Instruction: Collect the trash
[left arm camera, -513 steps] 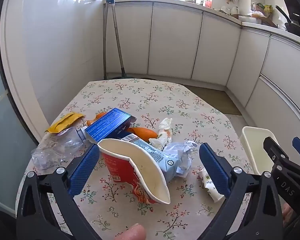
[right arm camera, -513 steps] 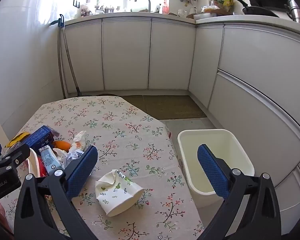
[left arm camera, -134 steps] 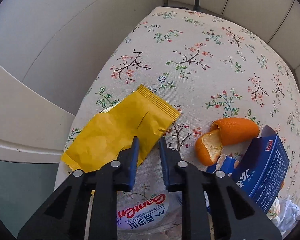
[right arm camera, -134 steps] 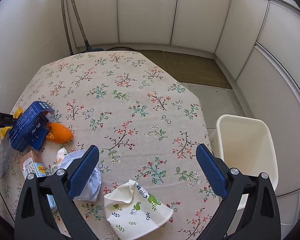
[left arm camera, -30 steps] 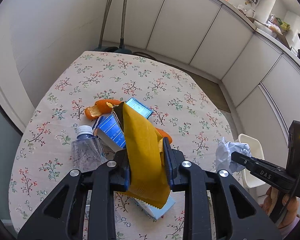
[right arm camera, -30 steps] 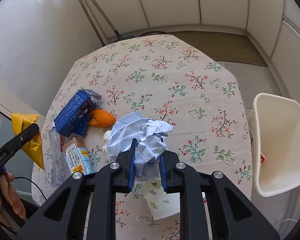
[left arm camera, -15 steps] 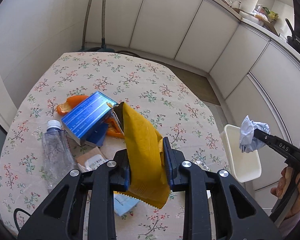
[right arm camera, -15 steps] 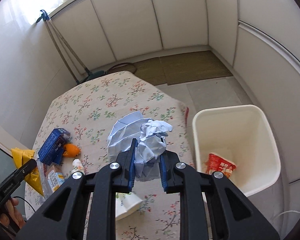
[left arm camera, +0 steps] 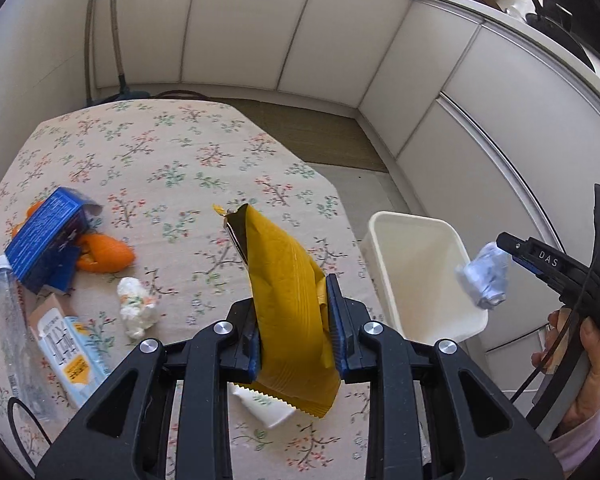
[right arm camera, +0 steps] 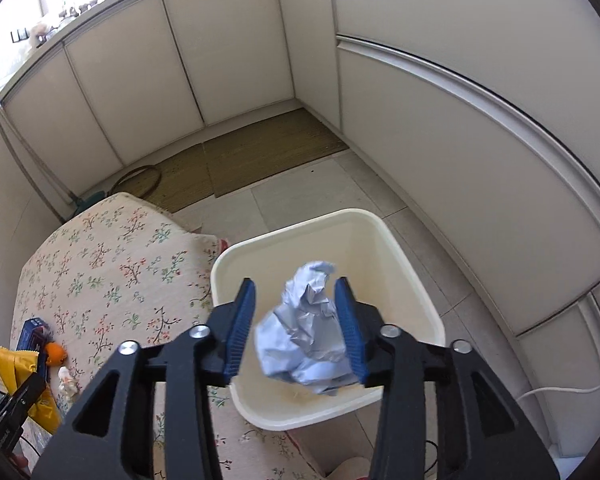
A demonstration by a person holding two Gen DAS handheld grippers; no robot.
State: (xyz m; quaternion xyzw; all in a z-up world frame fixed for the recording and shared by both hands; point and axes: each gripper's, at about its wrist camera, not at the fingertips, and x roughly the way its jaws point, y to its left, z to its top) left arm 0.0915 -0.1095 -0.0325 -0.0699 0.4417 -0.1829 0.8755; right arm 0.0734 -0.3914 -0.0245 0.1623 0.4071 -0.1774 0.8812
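Observation:
My left gripper (left arm camera: 294, 320) is shut on a yellow snack wrapper (left arm camera: 288, 292) and holds it above the floral table (left arm camera: 160, 160). My right gripper (right arm camera: 296, 328) has parted its jaws over the white trash bin (right arm camera: 380, 232); the crumpled pale-blue paper ball (right arm camera: 304, 336) hangs between them, touching the right pad (right arm camera: 348, 328), with a gap on the left. The bin (left arm camera: 380, 236) stands on the floor past the table's right edge. The right gripper with the ball (left arm camera: 484, 276) shows in the left wrist view.
On the table lie a blue box (left arm camera: 44, 236), orange peel (left arm camera: 108, 256), a tissue wad (left arm camera: 134, 308), a milk carton (left arm camera: 68, 356), a clear bottle (left arm camera: 12, 340) and a white cup (left arm camera: 264, 404). White cabinets (right arm camera: 460, 120) surround the floor.
My right gripper has moved over the bin and opened, loosening the paper ball. My left gripper has carried the yellow wrapper to the right, toward the bin.

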